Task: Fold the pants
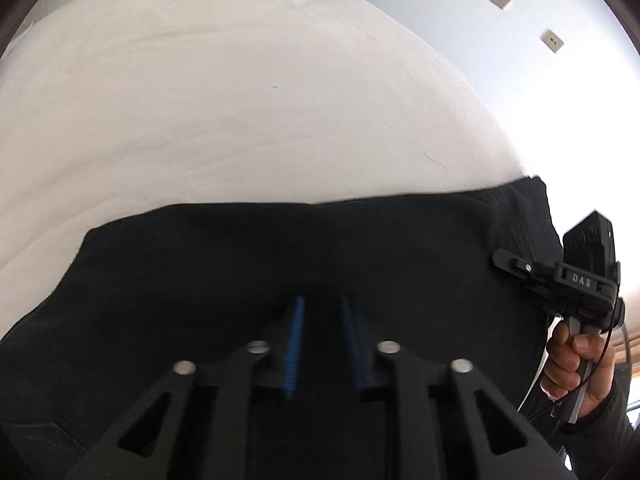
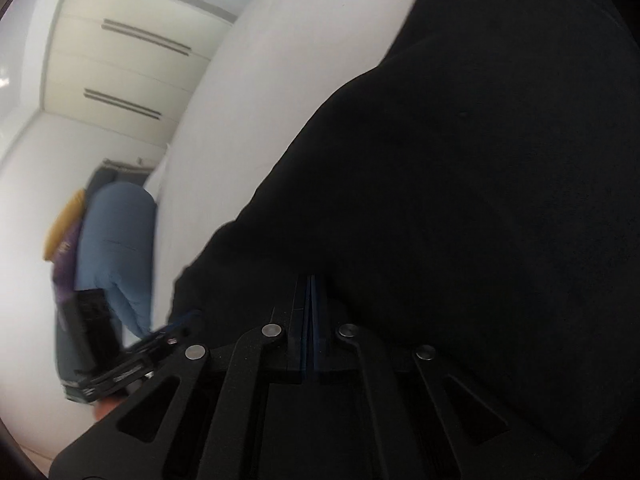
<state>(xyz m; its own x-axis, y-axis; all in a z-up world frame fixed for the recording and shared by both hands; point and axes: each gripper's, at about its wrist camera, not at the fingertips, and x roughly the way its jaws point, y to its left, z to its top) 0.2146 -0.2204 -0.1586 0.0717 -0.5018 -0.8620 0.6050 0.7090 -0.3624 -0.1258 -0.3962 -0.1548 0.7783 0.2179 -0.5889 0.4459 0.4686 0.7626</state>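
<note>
On the bed: black pants lie over white sheet.
Fabric: soft, limp, light.
Hold: edges.
Left gripper: blue pads parted, released.
Right gripper: clenched on pants.

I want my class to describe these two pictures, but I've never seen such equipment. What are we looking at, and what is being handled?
There is no robot here. A person holds a gripper in each hand, and each gripper has a camera looking along its two fingers. One picture is from the left gripper, the other from the right gripper. Black pants lie on a white bed sheet. The left fingers are slightly apart over the pants. The right fingers are closed at the pants' edge, but it is unclear whether they pinch cloth. The left view also shows the person's right hand.
</note>
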